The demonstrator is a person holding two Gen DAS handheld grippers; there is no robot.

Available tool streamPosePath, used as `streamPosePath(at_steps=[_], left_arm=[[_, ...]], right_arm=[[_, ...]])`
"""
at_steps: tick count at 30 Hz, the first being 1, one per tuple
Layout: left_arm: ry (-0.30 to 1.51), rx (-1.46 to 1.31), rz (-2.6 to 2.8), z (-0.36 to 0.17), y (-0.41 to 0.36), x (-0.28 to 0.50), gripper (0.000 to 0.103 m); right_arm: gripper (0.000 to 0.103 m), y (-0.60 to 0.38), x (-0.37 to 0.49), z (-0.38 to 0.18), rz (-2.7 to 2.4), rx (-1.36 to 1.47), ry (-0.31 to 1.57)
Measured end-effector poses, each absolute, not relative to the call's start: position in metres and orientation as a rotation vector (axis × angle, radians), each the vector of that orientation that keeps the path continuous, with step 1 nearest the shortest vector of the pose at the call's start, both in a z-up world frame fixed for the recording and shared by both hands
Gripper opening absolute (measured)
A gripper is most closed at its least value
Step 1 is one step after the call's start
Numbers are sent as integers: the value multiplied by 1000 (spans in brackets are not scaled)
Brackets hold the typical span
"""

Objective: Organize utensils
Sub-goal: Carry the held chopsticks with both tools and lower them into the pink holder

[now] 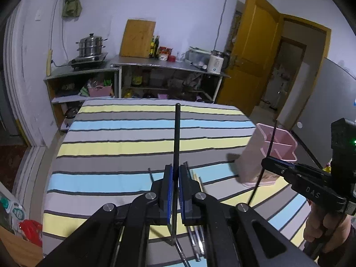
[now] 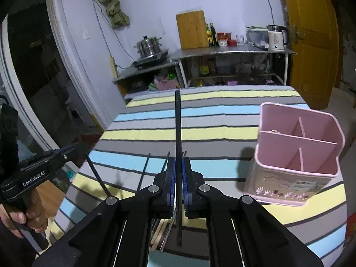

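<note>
Left gripper (image 1: pixel 175 173) pinches a black chopstick (image 1: pixel 176 138), upright over the striped table (image 1: pixel 124 138); right gripper (image 2: pixel 178 169) likewise clamps a second chopstick (image 2: pixel 178 122); loose utensils (image 1: pixel 195 240) lie by the near edge; pink holder (image 2: pixel 296 153) stands toward the right edge.

White walls (image 1: pixel 178 4), yellow door (image 1: pixel 251 51)
</note>
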State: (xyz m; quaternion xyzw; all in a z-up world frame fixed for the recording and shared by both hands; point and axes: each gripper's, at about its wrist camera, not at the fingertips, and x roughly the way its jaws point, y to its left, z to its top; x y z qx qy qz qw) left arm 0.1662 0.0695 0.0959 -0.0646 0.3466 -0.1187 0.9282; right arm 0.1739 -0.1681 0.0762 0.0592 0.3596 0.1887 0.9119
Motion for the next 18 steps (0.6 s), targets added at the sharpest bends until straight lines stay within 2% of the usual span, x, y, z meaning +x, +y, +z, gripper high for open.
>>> streamPosePath(at_steps=[18], left_arm=[[672,-120,-413,152,1,178,5]], right_arm=[[5,-232,150,126,339,198,633]])
